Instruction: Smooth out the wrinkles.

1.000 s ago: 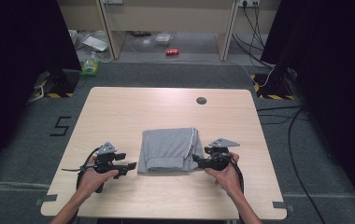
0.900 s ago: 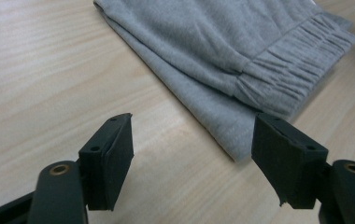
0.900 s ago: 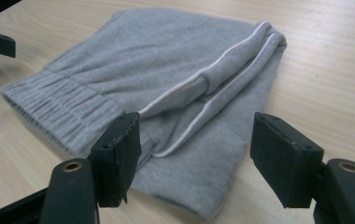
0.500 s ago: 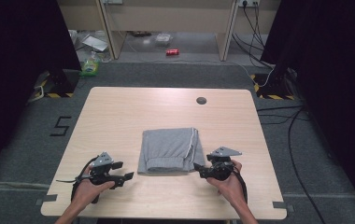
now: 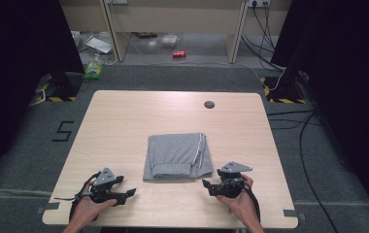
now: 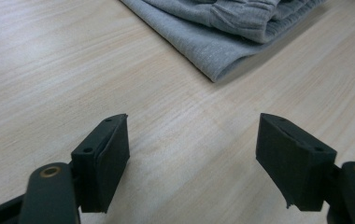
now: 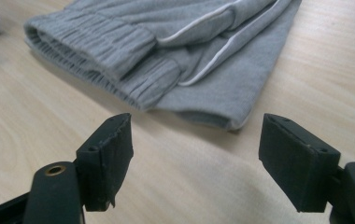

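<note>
Both grippers drawn back from folded grey trousers (image 5: 176, 156), jaws opening, empty, trousers between.

Folded garment (image 5: 176, 156): soft grey ribbed cloth. Table (image 5: 124, 126): smooth matt pale wood.

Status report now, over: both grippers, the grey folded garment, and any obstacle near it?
Left gripper and right gripper open, jaws just widened, nothing between them. Grey folded garment flat on table, untouched. No obstacle near it.

Grey garment (image 5: 175, 155) w/ white piping, ribbed cuffs; light wood-grain table (image 5: 124, 121).
</note>
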A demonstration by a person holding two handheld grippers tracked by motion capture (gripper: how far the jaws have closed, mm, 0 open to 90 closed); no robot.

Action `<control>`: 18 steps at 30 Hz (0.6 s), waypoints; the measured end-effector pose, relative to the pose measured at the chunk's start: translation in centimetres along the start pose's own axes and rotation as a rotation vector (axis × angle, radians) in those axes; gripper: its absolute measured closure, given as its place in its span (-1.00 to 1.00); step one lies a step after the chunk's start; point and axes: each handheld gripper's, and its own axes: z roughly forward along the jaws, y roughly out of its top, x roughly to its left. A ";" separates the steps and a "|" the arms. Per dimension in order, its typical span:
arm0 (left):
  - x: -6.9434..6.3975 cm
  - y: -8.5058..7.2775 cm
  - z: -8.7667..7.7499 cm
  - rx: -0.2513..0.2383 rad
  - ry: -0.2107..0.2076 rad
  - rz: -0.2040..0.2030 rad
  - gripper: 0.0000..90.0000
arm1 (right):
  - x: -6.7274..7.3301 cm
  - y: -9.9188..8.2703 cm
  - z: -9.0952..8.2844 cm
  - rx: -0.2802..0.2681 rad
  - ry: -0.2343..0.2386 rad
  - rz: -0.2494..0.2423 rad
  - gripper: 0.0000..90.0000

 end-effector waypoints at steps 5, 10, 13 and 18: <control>-0.5 -0.1 -0.3 -0.003 0.010 0.031 -0.49 | 0.5 -0.8 -0.3 0.015 -0.010 -0.020 -0.47; -1.1 -0.6 -0.4 0.011 0.025 0.054 -0.54 | 0.9 -1.5 -0.7 0.029 -0.012 -0.024 -0.48; -1.3 -0.9 -0.5 0.016 0.027 0.060 -0.55 | 1.1 -1.8 -0.9 0.036 -0.017 -0.034 -0.49; -1.6 -1.2 -0.5 0.030 0.037 0.073 -0.59 | 1.3 -2.4 -1.0 0.053 -0.017 -0.034 -0.52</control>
